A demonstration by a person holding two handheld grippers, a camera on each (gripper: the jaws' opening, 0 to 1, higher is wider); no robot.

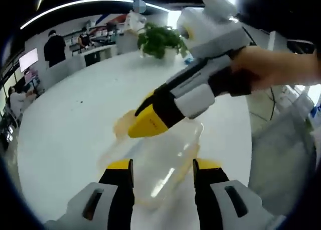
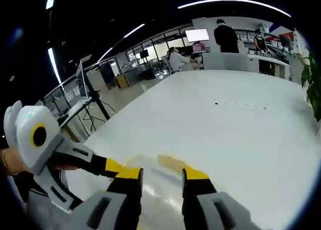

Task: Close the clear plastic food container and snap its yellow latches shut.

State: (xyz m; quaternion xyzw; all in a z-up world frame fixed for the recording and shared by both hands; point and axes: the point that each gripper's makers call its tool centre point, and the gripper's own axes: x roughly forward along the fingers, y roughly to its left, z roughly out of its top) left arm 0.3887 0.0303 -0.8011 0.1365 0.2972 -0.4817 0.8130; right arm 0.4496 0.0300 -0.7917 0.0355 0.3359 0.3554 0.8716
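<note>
In your left gripper view, your left gripper rises from the bottom of the frame with its yellow-tipped jaws spread apart on either side of the clear plastic container, which sits low in the centre on the white table. Whether the jaws touch its walls is not clear. Your right gripper comes in from the upper right, held by your hand, its yellow tip lying over the container's far edge beside a pale yellow latch; you cannot tell whether its jaws are parted or clenched there. A green plant stands at the upper centre.

In your right gripper view, the jaws stand apart at the bottom, grasping nothing visible, with a yellowish latch and a blurred clear surface between them. Your left gripper enters from the lower left.
</note>
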